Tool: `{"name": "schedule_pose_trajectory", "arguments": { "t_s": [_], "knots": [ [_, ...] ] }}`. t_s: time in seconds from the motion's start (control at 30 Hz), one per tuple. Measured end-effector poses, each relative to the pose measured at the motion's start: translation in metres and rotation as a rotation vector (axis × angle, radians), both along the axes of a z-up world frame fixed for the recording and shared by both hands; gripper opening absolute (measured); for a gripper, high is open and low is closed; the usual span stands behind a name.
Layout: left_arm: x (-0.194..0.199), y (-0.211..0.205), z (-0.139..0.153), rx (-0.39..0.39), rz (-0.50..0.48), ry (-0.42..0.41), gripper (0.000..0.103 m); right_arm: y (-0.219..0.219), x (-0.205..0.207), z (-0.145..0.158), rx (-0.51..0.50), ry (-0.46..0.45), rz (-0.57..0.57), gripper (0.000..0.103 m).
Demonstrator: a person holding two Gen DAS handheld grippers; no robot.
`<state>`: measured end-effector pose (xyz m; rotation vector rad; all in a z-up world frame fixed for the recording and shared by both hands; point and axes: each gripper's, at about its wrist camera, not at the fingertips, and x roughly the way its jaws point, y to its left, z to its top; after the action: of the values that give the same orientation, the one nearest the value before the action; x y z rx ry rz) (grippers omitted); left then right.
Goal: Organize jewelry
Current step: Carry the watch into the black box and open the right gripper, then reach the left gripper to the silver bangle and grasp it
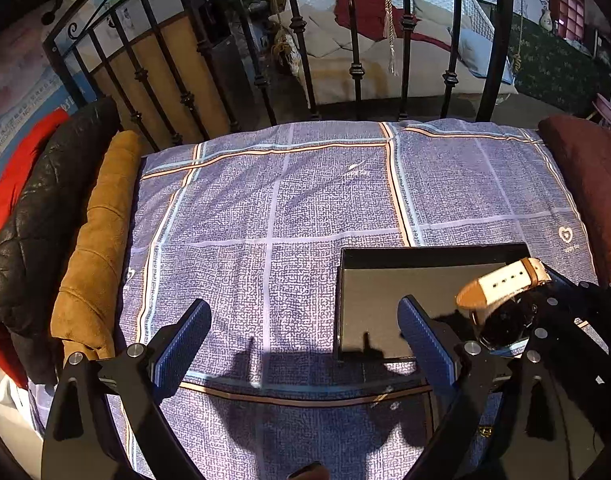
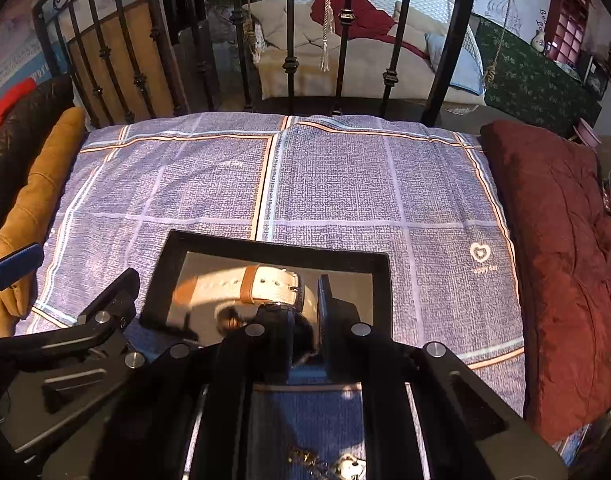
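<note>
Watch (image 2: 265, 292) clamped in right tongs (image 2: 305, 320), strap lying crosswise over tray (image 2: 273, 249); left tongs (image 1: 305, 344) wide.

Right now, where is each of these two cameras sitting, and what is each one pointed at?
Left wrist view: sits on the left gripper, looking forward over the blue checked cloth toward the iron railing; its own two blue fingers show, wide apart, with the right gripper at the right edge.
Right wrist view: sits on the right gripper, looking down at the black tray; its fingers are closed on a watch, with a left finger at the left edge.
Shared: cloth, tray, watch, railing.
</note>
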<state>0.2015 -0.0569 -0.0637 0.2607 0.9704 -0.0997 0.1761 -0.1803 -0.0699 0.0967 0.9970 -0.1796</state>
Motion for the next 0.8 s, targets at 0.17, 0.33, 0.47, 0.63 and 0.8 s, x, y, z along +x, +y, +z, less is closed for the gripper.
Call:
{"name": "schedule_pose_trajectory", "arguments": {
  "t_s": [0.17, 0.33, 0.47, 0.63, 0.8],
  "knots": [
    [0.013, -0.001, -0.022, 0.024, 0.021, 0.036, 0.092, -0.006, 0.011, -0.011, -0.056, 0.008, -0.032, 0.048],
    [0.017, 0.0, -0.033, 0.022, 0.016, 0.064, 0.092, -0.015, 0.013, -0.008, -0.034, -0.02, -0.037, 0.08],
    [0.002, 0.003, -0.02, 0.015, -0.008, 0.045, 0.092, -0.012, 0.001, 0.008, -0.087, -0.037, -0.038, 0.081],
    [-0.066, 0.019, 0.001, 0.005, -0.079, 0.025, 0.097, -0.017, -0.062, 0.037, -0.128, -0.095, -0.088, 0.088],
    [-0.133, 0.022, -0.029, 0.062, -0.189, 0.097, 0.095, -0.027, -0.11, 0.03, -0.102, -0.058, -0.13, 0.088]
  ]
}}
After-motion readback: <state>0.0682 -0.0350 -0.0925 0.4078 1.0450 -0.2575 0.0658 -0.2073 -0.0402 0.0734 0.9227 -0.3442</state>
